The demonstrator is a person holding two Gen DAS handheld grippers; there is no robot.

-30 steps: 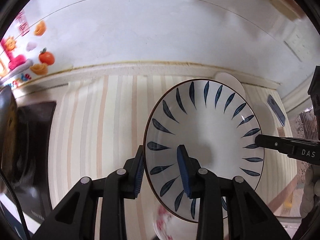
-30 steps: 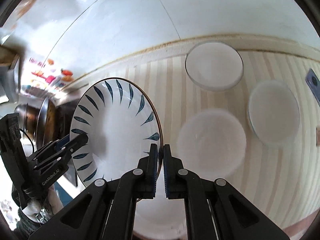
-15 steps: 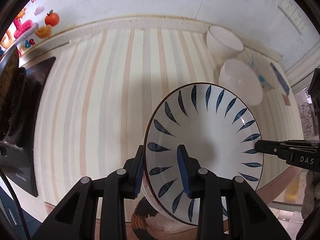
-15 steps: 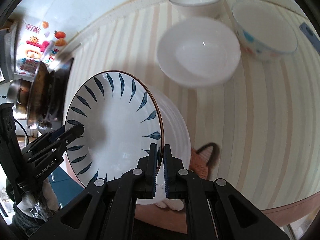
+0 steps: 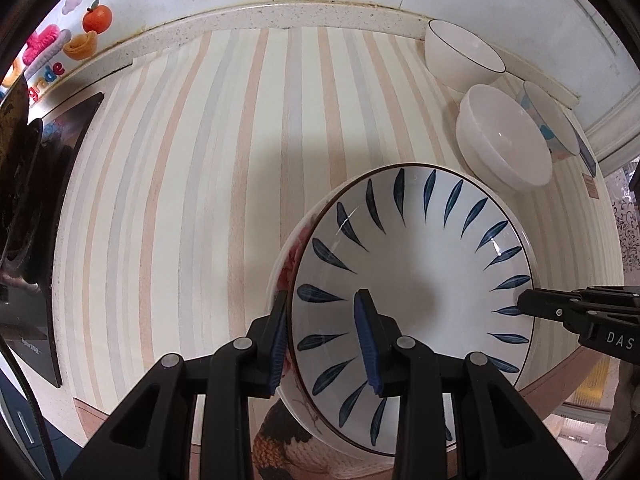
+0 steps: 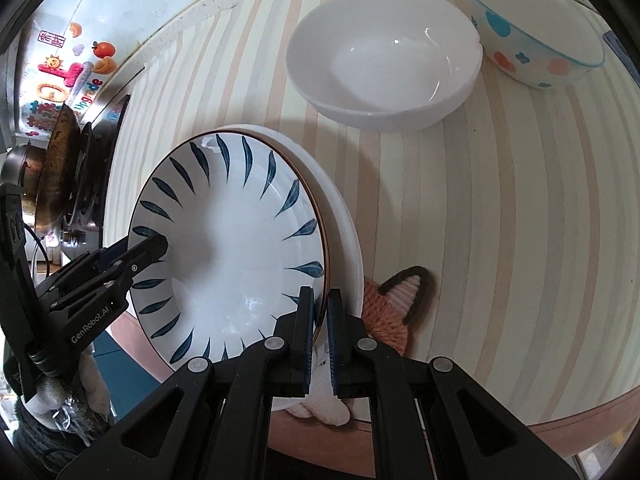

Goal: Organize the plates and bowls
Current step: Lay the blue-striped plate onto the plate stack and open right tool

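A white plate with blue leaf marks (image 5: pixel 420 280) (image 6: pixel 232 240) hangs low over the striped counter, held by both grippers. My left gripper (image 5: pixel 324 340) is shut on its near-left rim, one finger inside and one outside. My right gripper (image 6: pixel 320 336) is shut on the opposite rim and shows in the left wrist view as a black tip (image 5: pixel 524 306). The left gripper (image 6: pixel 156 244) shows at the plate's left edge in the right wrist view. Right under the blue plate lies a white flowered plate (image 5: pixel 286 268) (image 6: pixel 344 220); I cannot tell whether they touch.
Three bowls stand at the back right: a dark-rimmed white one (image 5: pixel 460 56), a plain white one (image 6: pixel 384 60) and a dotted one (image 6: pixel 536 40). A woven fox mat (image 6: pixel 396 308) lies under the plates by the front edge. A stove with a pan (image 6: pixel 68 168) is on the left.
Both grippers have carried the blue-leaf plate down and toward the counter's front edge, and it now sits over the flowered plate. Both grips are unchanged.
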